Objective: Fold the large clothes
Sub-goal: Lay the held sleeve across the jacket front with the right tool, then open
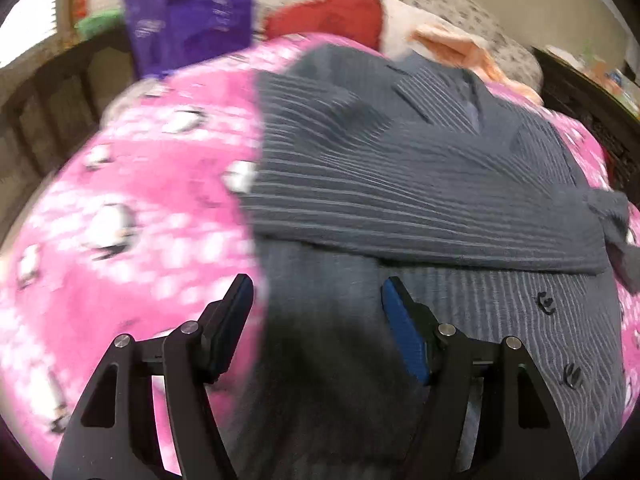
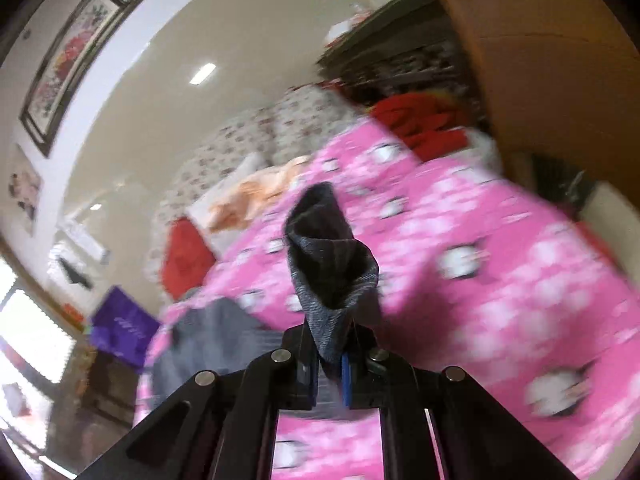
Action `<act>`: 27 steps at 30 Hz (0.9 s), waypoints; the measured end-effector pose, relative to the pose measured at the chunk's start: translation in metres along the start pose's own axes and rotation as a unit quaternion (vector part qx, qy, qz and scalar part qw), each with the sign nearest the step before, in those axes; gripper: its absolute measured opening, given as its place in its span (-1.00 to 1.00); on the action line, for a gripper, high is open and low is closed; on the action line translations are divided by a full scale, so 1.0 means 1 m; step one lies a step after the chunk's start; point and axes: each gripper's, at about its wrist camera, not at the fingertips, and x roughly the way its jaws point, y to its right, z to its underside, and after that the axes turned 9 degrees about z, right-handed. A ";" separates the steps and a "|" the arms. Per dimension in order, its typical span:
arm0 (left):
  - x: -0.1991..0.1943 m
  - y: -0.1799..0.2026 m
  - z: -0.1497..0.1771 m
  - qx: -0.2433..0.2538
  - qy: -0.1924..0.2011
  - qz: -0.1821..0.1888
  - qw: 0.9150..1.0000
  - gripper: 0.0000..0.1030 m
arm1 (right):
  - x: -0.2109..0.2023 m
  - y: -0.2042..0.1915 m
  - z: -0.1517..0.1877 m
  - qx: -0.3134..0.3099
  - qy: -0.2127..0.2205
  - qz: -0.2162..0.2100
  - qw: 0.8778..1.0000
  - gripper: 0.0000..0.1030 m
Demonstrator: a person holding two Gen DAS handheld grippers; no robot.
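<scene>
A grey striped shirt [image 1: 420, 184] with dark buttons lies spread on a pink penguin-print bedspread [image 1: 132, 200], one sleeve folded across its chest. My left gripper [image 1: 318, 292] is open and empty, low over the shirt's lower left part. My right gripper [image 2: 330, 354] is shut on a bunched piece of the grey shirt [image 2: 328, 264], lifted above the bedspread [image 2: 500, 280]. More of the shirt [image 2: 208, 340] shows at lower left in the right wrist view.
A purple bag [image 1: 188, 16] stands at the bed's far left. A red cushion [image 1: 332, 20], an orange cloth [image 1: 460, 48] and floral pillows [image 2: 280, 128] lie at the head. A dark wooden rail [image 1: 52, 112] runs left. A wooden cabinet [image 2: 540, 60] stands right.
</scene>
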 end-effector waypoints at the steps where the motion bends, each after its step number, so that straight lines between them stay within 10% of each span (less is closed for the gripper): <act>1: -0.013 -0.009 0.002 -0.012 0.011 -0.003 1.000 0.31 | 0.002 -0.021 0.002 -0.003 -0.004 -0.020 1.000 -0.86; 17: -0.045 -0.160 0.037 -0.130 0.011 -0.132 0.983 0.40 | 0.113 -0.400 0.136 -0.153 -0.124 -0.233 0.952 -0.86; 27: -0.047 -0.170 0.049 -0.143 0.036 -0.089 0.985 0.56 | 0.227 -0.446 0.292 -0.231 -0.238 -0.198 0.922 -0.85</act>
